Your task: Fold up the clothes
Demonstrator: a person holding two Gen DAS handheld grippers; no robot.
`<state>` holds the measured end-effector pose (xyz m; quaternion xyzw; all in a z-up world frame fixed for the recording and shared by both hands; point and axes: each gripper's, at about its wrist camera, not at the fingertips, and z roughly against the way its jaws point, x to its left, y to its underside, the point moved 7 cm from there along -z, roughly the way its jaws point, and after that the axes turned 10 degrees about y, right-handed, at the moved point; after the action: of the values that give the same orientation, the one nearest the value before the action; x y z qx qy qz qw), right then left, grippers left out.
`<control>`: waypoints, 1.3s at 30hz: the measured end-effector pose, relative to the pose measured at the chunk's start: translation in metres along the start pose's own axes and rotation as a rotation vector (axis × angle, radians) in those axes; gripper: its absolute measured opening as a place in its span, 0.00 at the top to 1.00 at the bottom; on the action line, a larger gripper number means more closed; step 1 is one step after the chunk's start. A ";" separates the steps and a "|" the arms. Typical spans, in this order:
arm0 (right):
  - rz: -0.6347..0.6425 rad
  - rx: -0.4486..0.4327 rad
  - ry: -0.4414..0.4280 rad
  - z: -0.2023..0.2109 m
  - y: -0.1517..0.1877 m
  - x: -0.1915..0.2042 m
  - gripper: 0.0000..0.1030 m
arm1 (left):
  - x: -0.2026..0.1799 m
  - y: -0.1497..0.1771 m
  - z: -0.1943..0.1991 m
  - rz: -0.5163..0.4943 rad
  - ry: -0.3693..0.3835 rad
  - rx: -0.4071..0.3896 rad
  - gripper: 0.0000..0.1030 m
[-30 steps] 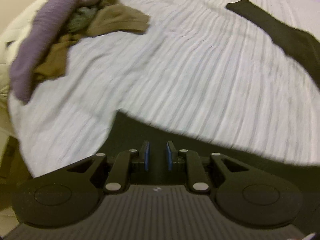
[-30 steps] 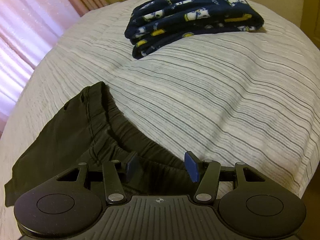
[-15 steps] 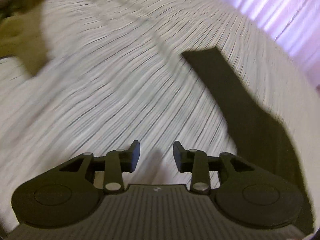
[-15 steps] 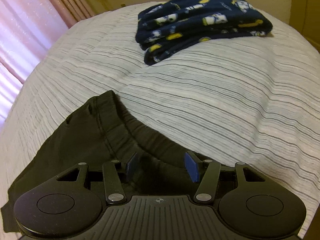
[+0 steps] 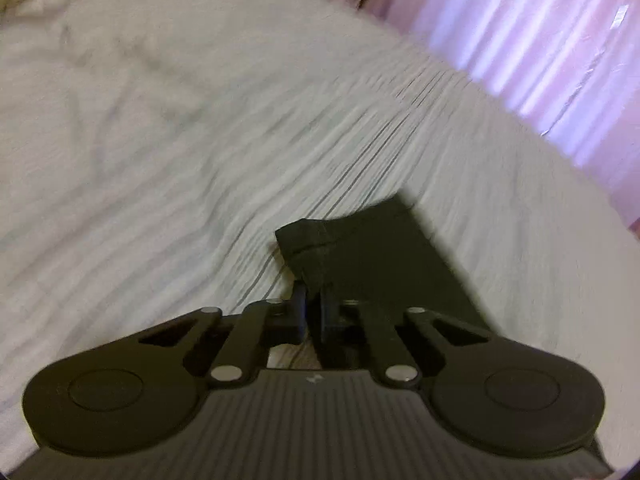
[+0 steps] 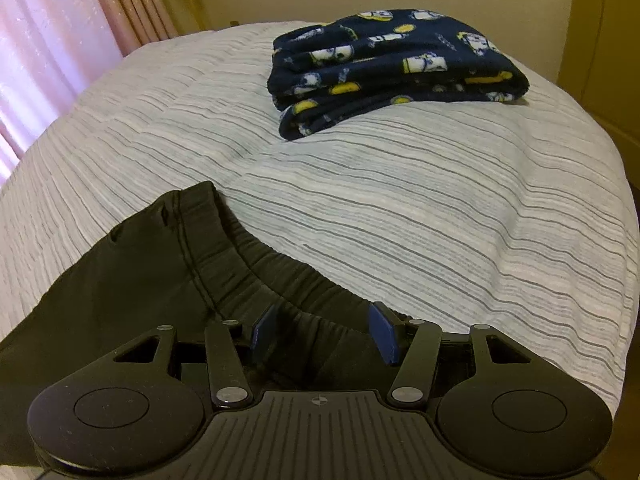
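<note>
Right wrist view: patterned garment (image 6: 394, 68) lies folded on the bed (image 6: 440, 208); black trousers (image 6: 168, 264) remain unfolded, right gripper (image 6: 324, 330) spread over the waistband, left gripper (image 5: 311, 312) pinching the leg end.

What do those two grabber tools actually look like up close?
Both look alike. The left gripper and the right gripper are matte black plastic, each with a ribbed central body, two round discs at the sides, and angled link bars joined by silver rivets. The fingers end in blue pads. A small white mark sits on the ribbed part. No cables or sleeves show.
</note>
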<state>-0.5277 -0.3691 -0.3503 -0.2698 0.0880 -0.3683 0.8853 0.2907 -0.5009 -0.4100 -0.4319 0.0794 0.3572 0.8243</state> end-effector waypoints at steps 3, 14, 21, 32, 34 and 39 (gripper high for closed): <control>0.013 0.006 -0.004 -0.002 0.000 0.001 0.46 | -0.012 -0.015 0.041 -0.077 0.055 -0.115 0.93; 0.097 0.017 -0.169 -0.016 -0.029 -0.002 0.46 | 0.023 0.062 0.083 -0.061 -0.284 0.036 0.89; 0.150 0.197 -0.453 -0.061 -0.068 0.004 0.46 | -0.060 0.123 0.170 -0.003 -0.170 0.109 0.89; 0.245 0.540 -0.840 -0.140 -0.108 0.057 0.47 | -0.190 0.305 0.241 0.187 -0.105 0.276 0.89; 0.252 0.577 -0.887 -0.149 -0.105 0.069 0.47 | -0.197 0.317 0.244 0.196 -0.122 0.286 0.89; 0.245 0.633 -0.974 -0.165 -0.099 0.088 0.49 | -0.205 0.324 0.251 0.202 -0.163 0.290 0.89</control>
<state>-0.5828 -0.5567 -0.4315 -0.1186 -0.4122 -0.1057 0.8972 -0.1168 -0.2938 -0.3781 -0.2679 0.1058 0.4567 0.8417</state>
